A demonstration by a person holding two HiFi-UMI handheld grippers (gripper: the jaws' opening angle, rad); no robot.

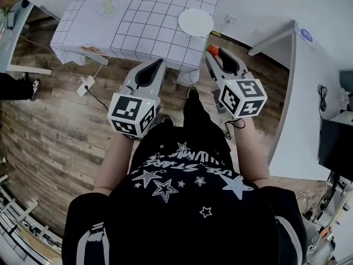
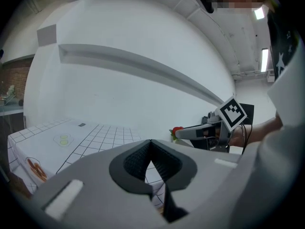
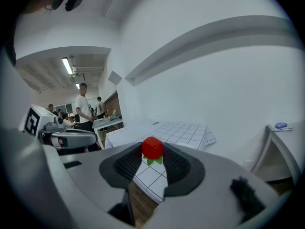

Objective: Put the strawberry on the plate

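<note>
- Right hand-held gripper [image 1: 214,54]: jaws clamped on the strawberry [image 3: 152,148], held at their tips, off the counter [image 1: 138,26].
- Left hand-held gripper [image 2: 151,144]: jaws together, nothing between them, level with the right one at its left.
- Plate [image 1: 195,22]: on the counter ahead of the right hand-held gripper, apart from it.

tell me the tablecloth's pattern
The white fabric tablecloth carries a black square grid, clearest in the head view.

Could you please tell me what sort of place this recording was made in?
Probably an indoor lab or recording workspace: a grid-printed tablecloth, a power strip on the wood floor, and people standing by desks in the background.
</note>
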